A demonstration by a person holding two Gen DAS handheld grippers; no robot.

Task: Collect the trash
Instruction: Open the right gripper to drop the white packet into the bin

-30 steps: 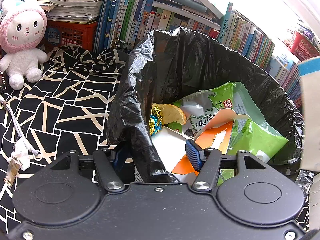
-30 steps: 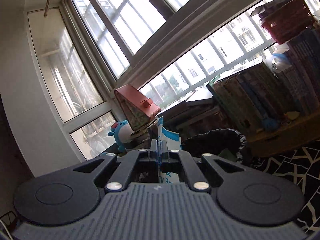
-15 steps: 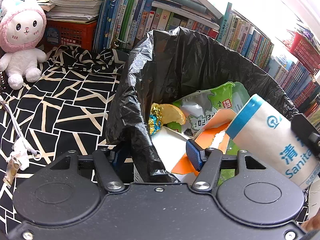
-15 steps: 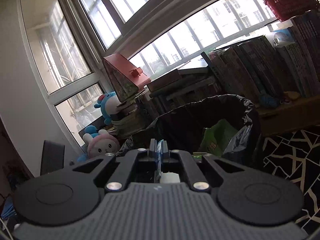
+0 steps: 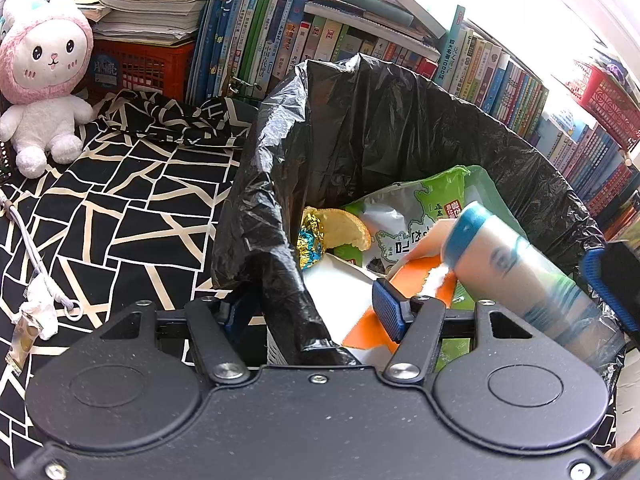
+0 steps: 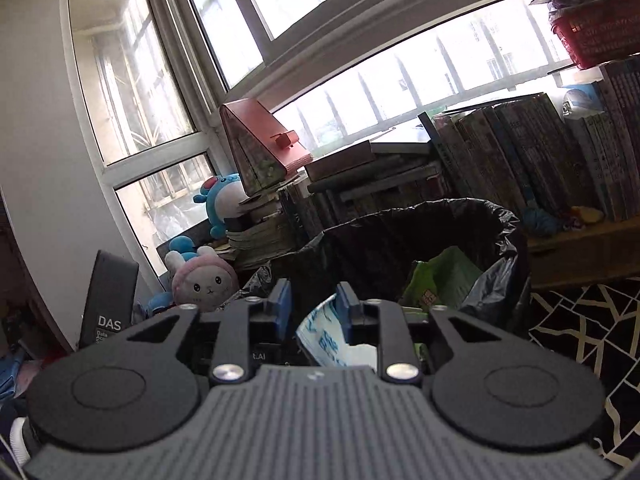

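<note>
Over the bin (image 5: pixel 500 148), whose liner (image 5: pixel 280 280) the left gripper (image 5: pixel 316 308) clamps at six o'clock to keep the mouth wide, the right gripper (image 6: pixel 314 304) has just been opening, pads clear of the wipes pack (image 5: pixel 516 276) dropping at four o'clock.

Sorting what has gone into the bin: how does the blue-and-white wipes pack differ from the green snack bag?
The wipes pack is white with blue bands and print; the green snack bag is green with a pale panel. The wipes pack is motion-blurred at the near rim, beside the right gripper, whose jaws have just been opening; the green snack bag lies sharp and settled deeper in. Both are soft packaging over the black bin liner.
</note>
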